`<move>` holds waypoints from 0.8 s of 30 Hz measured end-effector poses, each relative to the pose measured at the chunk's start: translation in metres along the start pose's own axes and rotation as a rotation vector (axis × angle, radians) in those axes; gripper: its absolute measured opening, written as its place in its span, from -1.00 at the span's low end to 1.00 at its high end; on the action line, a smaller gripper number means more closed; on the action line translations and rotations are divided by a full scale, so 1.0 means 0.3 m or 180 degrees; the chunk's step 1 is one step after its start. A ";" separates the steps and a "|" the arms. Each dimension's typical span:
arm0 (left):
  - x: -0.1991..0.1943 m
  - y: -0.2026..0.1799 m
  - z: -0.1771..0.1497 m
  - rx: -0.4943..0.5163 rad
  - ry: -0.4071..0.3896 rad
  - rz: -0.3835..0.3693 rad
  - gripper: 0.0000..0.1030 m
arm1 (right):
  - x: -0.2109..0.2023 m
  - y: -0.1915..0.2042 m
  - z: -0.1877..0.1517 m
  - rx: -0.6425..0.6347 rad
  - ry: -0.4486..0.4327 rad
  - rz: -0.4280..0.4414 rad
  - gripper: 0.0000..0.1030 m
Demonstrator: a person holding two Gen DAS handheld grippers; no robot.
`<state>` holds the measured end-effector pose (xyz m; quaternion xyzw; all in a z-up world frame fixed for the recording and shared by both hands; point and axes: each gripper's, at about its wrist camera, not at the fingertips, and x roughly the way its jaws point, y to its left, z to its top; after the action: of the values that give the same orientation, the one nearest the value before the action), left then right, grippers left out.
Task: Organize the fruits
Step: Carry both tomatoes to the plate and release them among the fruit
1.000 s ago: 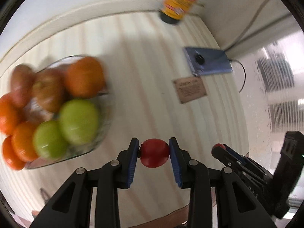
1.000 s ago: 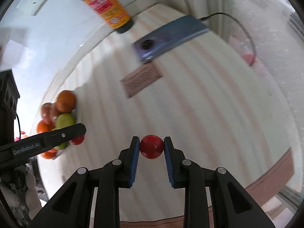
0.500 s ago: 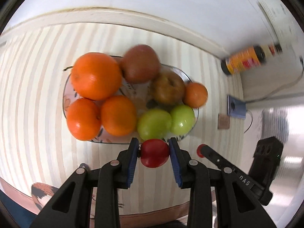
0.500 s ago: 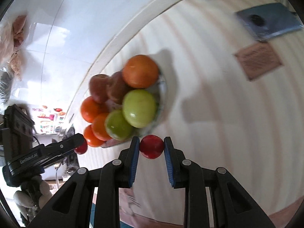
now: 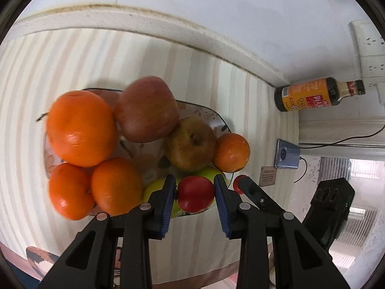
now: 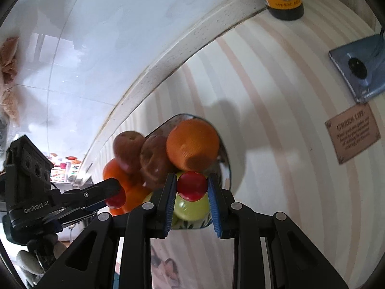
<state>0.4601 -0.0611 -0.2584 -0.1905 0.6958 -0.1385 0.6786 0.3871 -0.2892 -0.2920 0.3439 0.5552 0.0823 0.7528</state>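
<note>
The striped table (image 5: 72,60) holds a glass plate (image 5: 216,118) that is piled up with fruit. Both tongs hang over the near right side of that plate.

What could go wrong: the plate looks very full. If a red fruit is let go on top of the round green apples (image 6: 190,207), it may roll off the pile and over the rim onto the table. The two tongs are also close together, so they could bump each other or knock the small orange (image 5: 231,152) at the right edge off the plate. Squeezing too hard could squash the soft red fruit.

On the plate, biggest first: a big orange (image 5: 80,127) at the far left, a red apple (image 5: 146,108) beside it, a brownish apple (image 5: 190,144) in the middle, two oranges (image 5: 96,190) at the near left, the green apples near the front, and the small orange on the right.

The left gripper (image 5: 195,193) is closed snugly on a small red tomato (image 5: 196,193), just above the green apples. The right gripper (image 6: 191,189) is pinched on another small red tomato (image 6: 191,185), held over the same near edge.

Off to the right stand a sauce bottle (image 5: 312,94) by the wall, a blue phone (image 5: 287,154) and a little brown card (image 5: 267,176).
</note>
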 end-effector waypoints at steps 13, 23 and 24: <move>0.116 -0.055 0.002 0.0025 0.0133 -0.0007 -0.41 | 0.037 -0.055 0.005 0.0042 -0.0060 -0.0065 -0.44; 0.133 -0.106 -0.018 0.0296 0.0075 0.0401 -0.38 | 0.054 -0.076 -0.001 0.0124 -0.0028 0.0043 -0.21; 0.132 -0.103 -0.019 0.0291 0.0068 0.0395 -0.36 | 0.053 -0.077 0.000 0.0134 -0.0022 0.0038 -0.13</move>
<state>0.4565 -0.1070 -0.2796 -0.1142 0.7064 -0.1298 0.6863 0.3872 -0.2985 -0.3185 0.3632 0.5522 0.0739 0.7468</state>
